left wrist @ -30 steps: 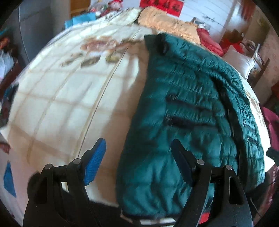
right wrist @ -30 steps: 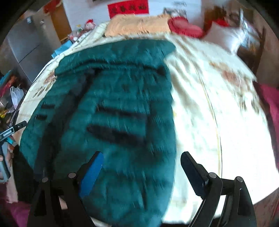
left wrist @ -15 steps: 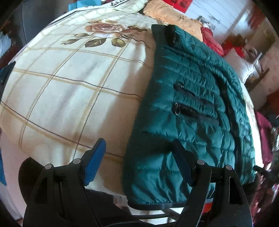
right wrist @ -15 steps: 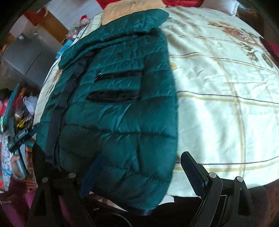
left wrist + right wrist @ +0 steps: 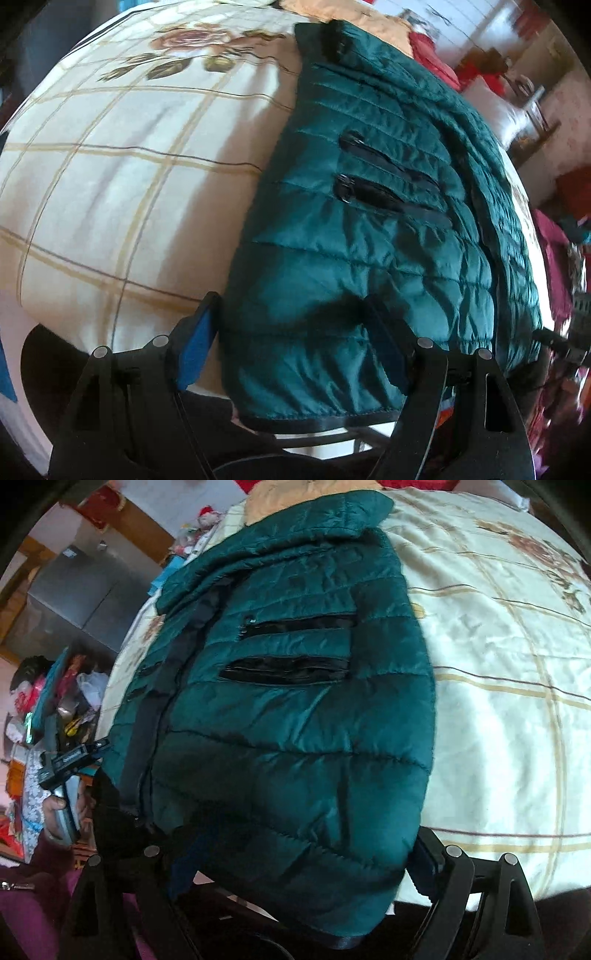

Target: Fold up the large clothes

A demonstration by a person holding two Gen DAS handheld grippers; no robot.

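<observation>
bed (image 5: 110,192) | cream checked floral cover; green quilted jacket (image 5: 369,229) on it

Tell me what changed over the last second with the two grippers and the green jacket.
Both grippers came down toward the jacket's near hem. The left gripper and the right gripper now each straddle a hem corner, jaws open, nothing gripped yet. The jacket stayed spread flat on the checked bedspread, pocket zips facing up.
</observation>
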